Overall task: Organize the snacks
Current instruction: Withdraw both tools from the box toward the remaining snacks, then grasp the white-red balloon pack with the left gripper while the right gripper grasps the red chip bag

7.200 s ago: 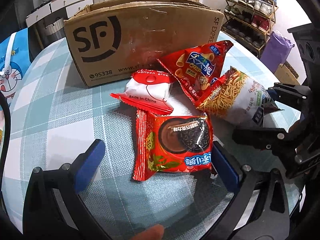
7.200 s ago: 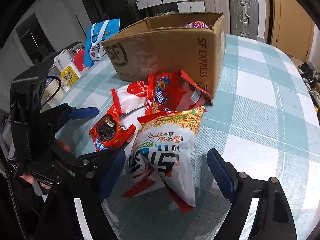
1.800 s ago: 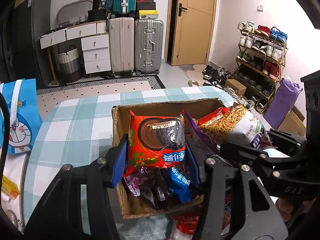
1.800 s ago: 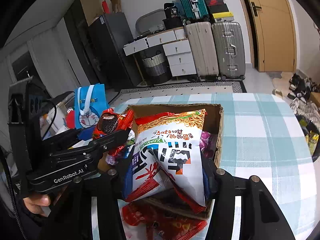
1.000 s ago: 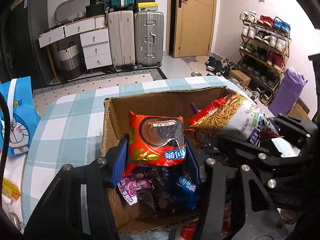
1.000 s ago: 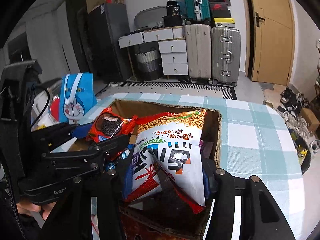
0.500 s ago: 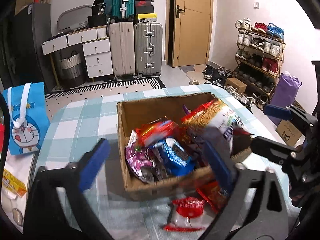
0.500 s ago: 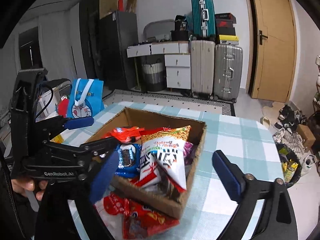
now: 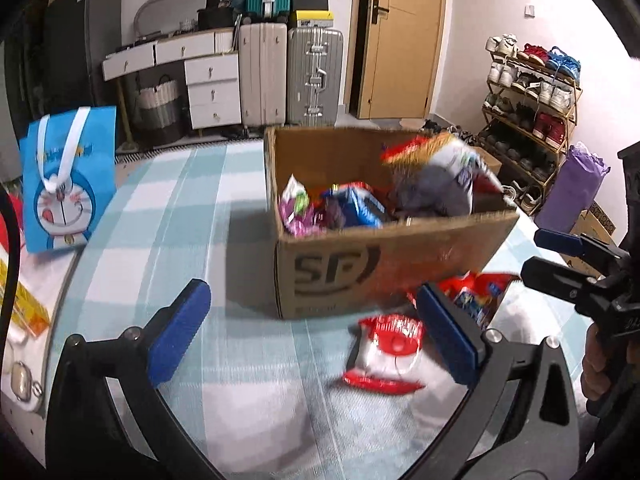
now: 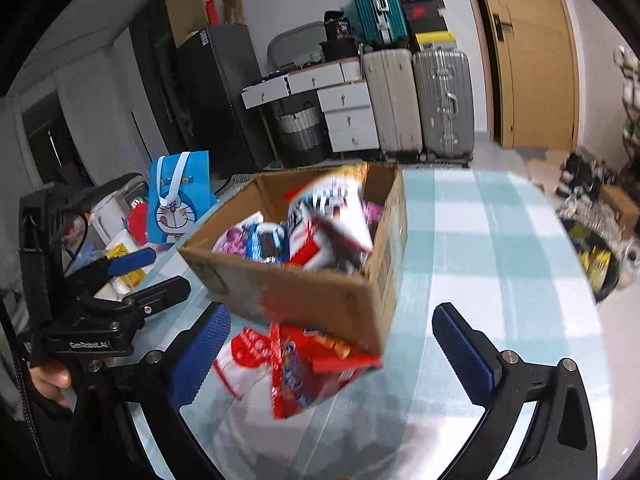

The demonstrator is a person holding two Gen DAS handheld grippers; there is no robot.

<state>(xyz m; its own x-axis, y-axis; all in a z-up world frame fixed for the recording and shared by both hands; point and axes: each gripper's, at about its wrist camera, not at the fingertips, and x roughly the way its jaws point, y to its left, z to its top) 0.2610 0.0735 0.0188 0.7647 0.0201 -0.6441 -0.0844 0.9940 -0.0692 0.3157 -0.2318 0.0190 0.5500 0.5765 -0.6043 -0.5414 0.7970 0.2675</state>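
Note:
An open cardboard box (image 9: 394, 256) (image 10: 320, 292) on the checked table holds several snack packs. A noodle-snack bag (image 9: 440, 172) (image 10: 332, 216) leans against its right wall, beside a blue cookie pack (image 9: 356, 208) (image 10: 266, 246). In front of the box lie a white-and-red packet (image 9: 386, 352) (image 10: 248, 356) and a red chip bag (image 9: 476, 292) (image 10: 316, 372). My left gripper (image 9: 311, 290) (image 10: 160, 272) is open and empty, back from the box. My right gripper (image 10: 330, 314) (image 9: 540, 254) is also open and empty, over the two loose packs.
A blue cartoon gift bag (image 9: 66, 184) (image 10: 178, 200) stands at the table's left edge with small items near it. Suitcases (image 9: 316, 76), drawers and a shoe rack (image 9: 528, 92) stand beyond the table. A hand (image 10: 48, 380) holds the left gripper.
Both grippers opened and let go of the red cookie pack and the noodle-snack bag, which dropped into the box. Both then drew back toward the near side of the table.

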